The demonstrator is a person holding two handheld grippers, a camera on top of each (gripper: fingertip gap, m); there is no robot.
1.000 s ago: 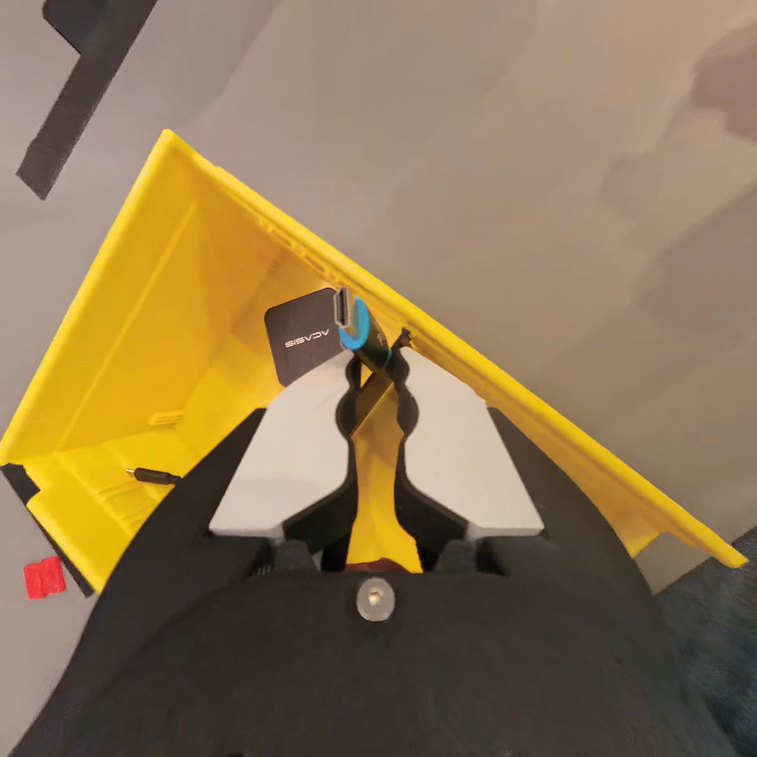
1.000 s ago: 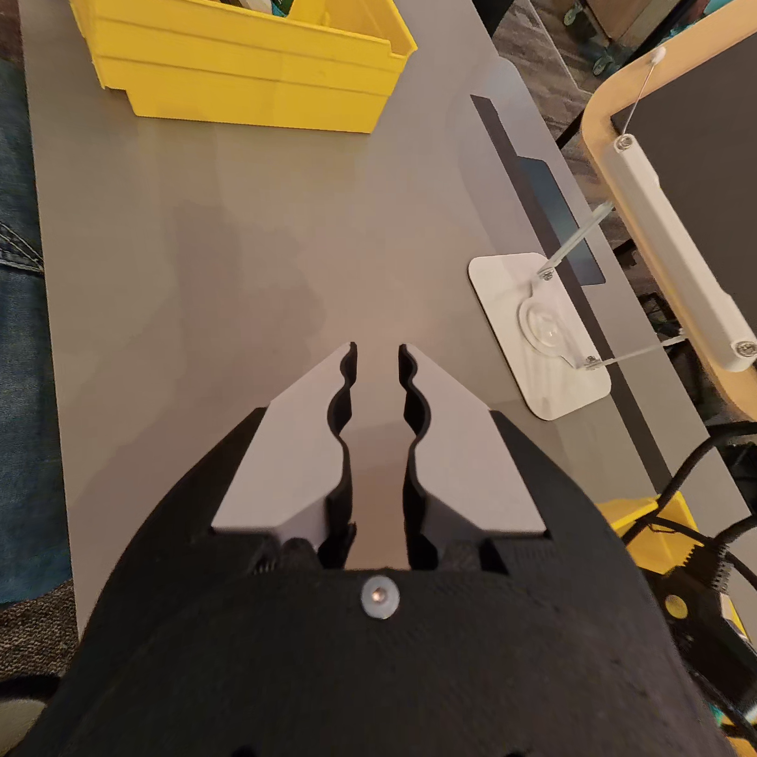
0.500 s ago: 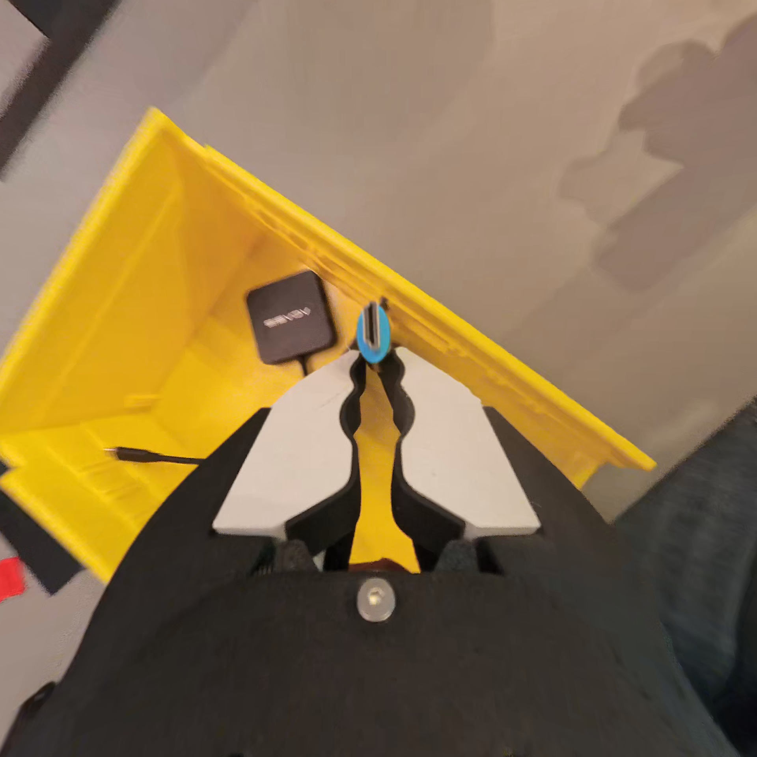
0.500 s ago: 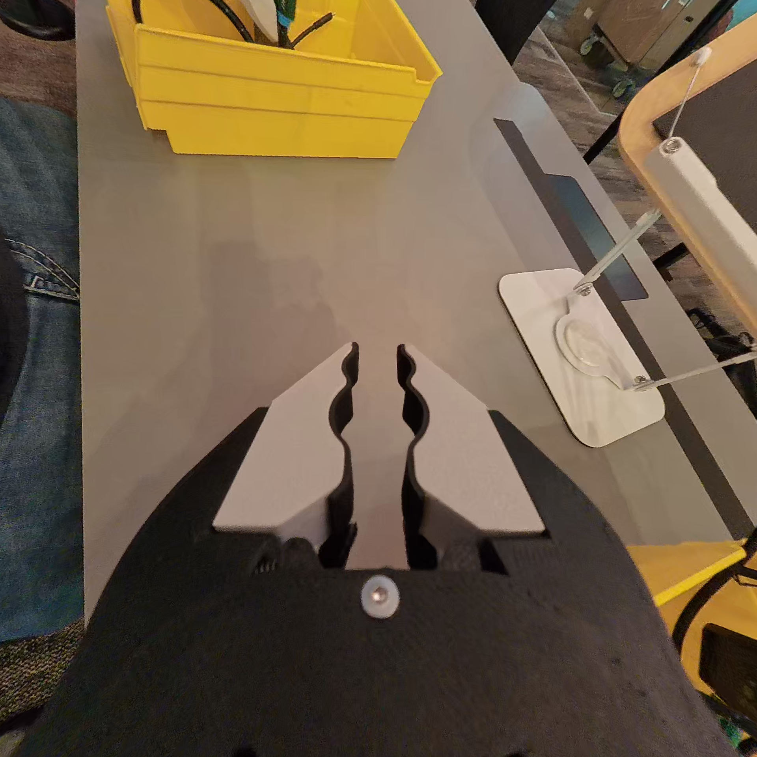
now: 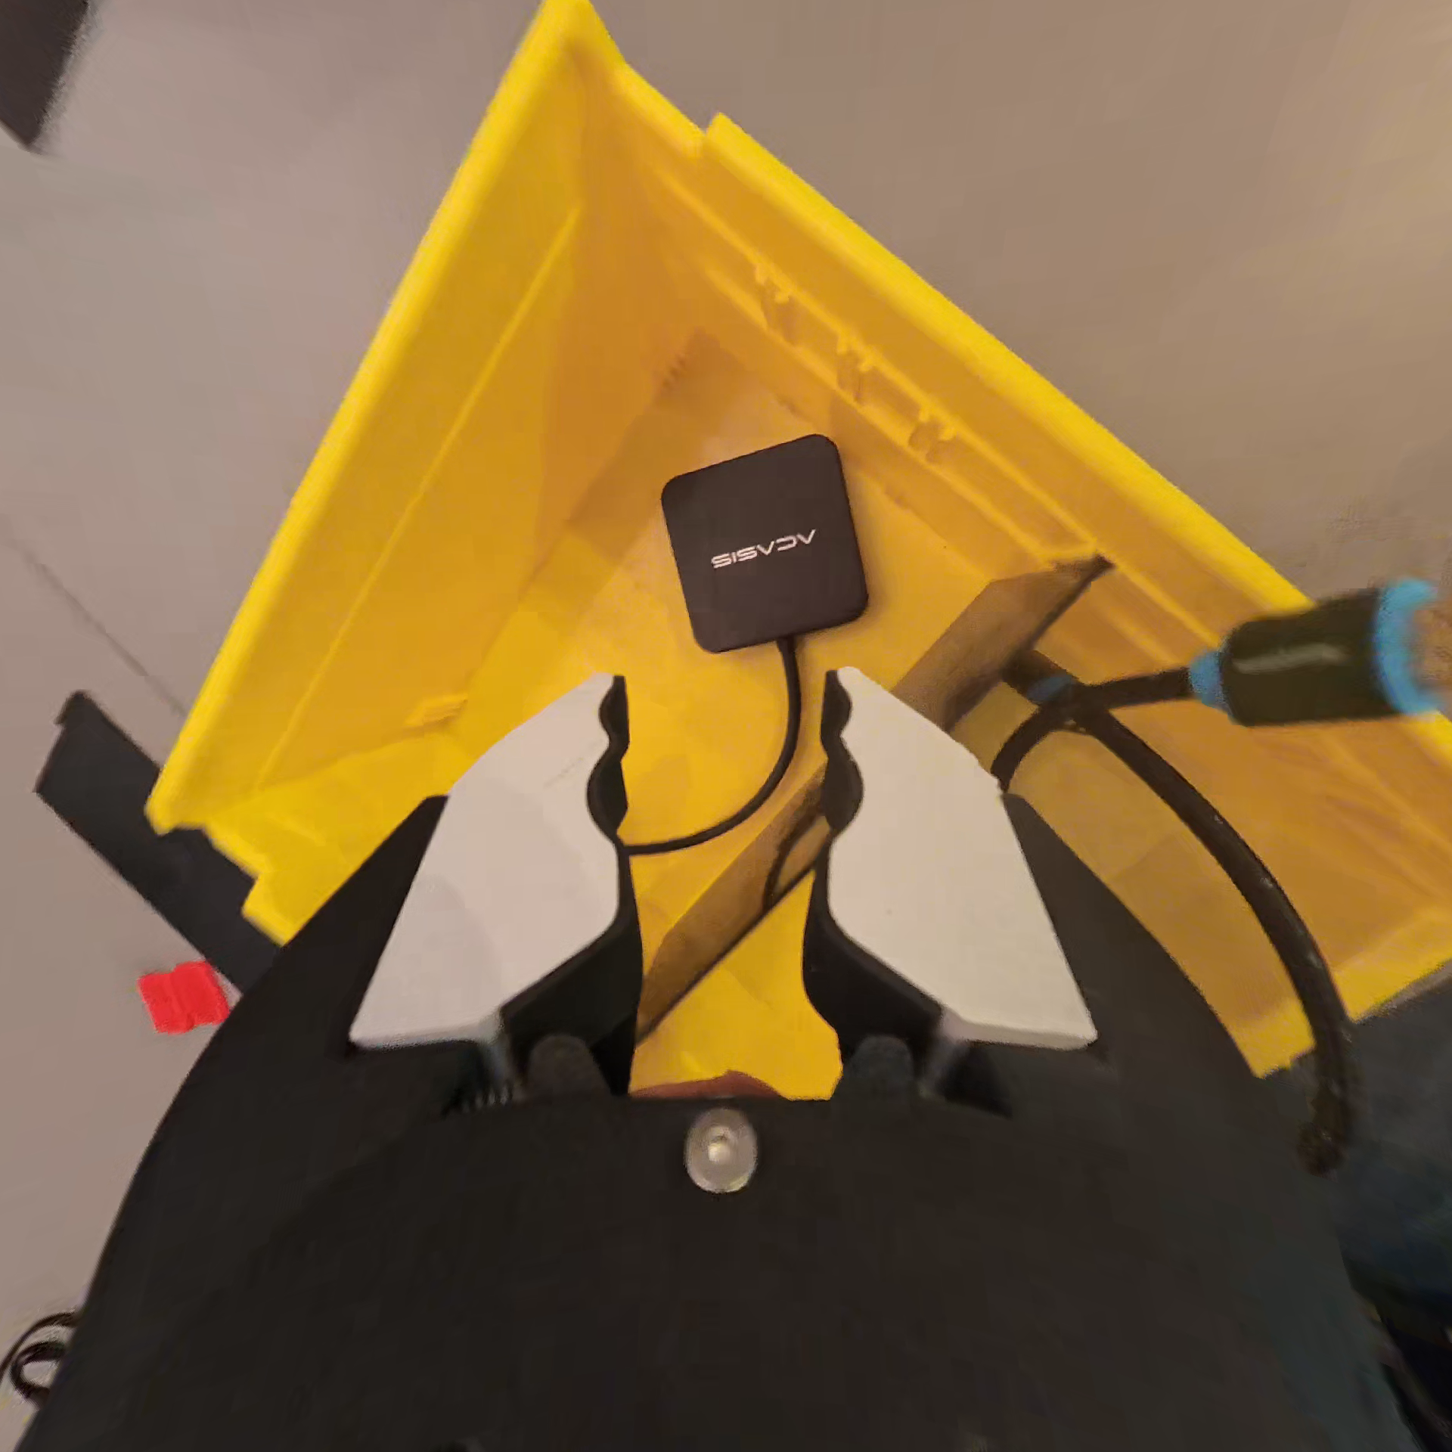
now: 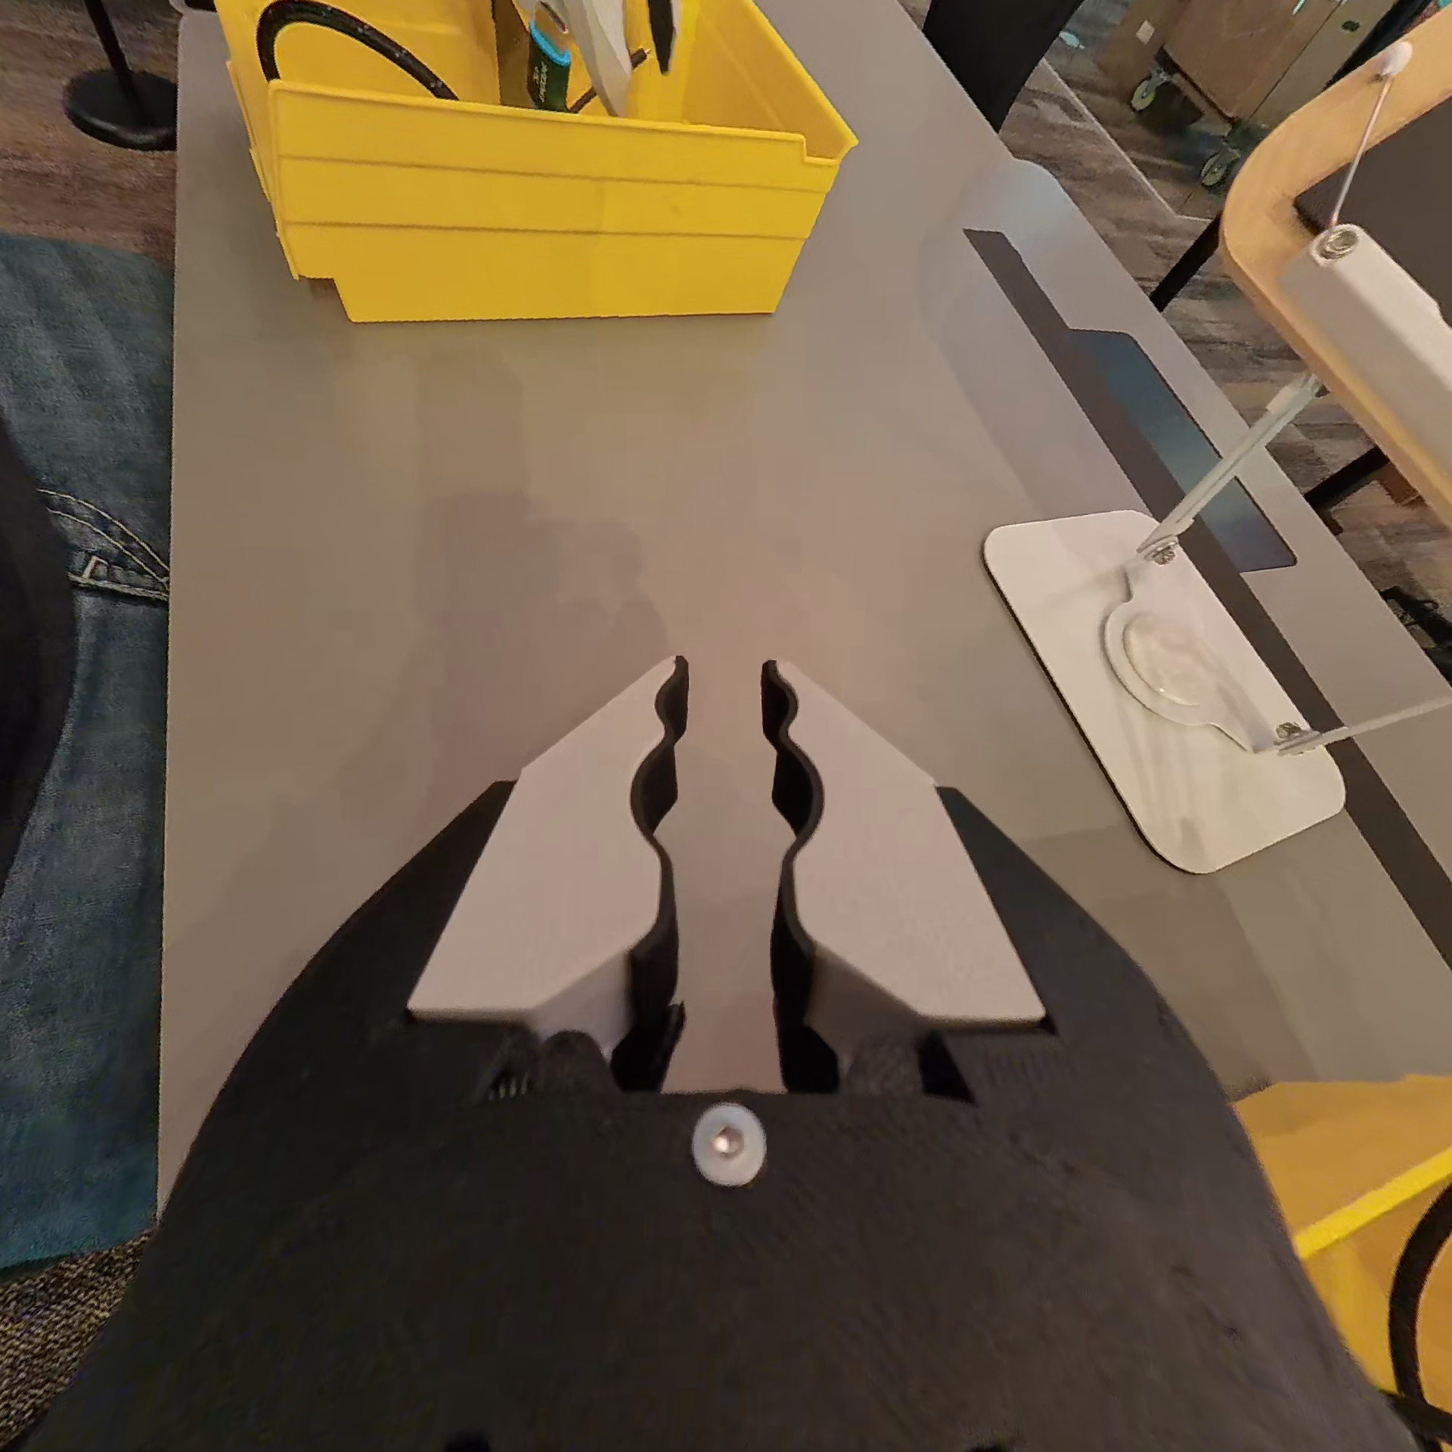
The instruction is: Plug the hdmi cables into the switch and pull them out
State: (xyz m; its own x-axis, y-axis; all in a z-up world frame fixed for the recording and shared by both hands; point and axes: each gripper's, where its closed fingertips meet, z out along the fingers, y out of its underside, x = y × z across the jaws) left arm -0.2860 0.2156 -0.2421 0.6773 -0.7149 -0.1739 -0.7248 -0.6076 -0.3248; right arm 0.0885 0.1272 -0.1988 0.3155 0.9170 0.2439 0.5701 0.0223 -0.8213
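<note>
My left gripper point(image 5: 724, 691) has its fingers released above the yellow bin point(image 5: 440, 503) at the worktop's far edge; the right gripper point(image 6: 724, 668) is released too. The switch point(image 5: 764, 542) is light and slippery; the stiff HDMI plug point(image 5: 1328, 668) I take by its body.

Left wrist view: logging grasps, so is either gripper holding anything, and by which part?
Nothing. The left gripper and right gripper are open and empty; the HDMI plug lies free.

An office or lab workspace: a plain grey tabletop point(image 6: 487, 440) carries a yellow parts bin point(image 6: 542, 228) of cables and a white lamp base point(image 6: 1163, 691); beyond it lie patterned carpet point(image 6: 1100, 141) and wheeled carts point(image 6: 1210, 102).
</note>
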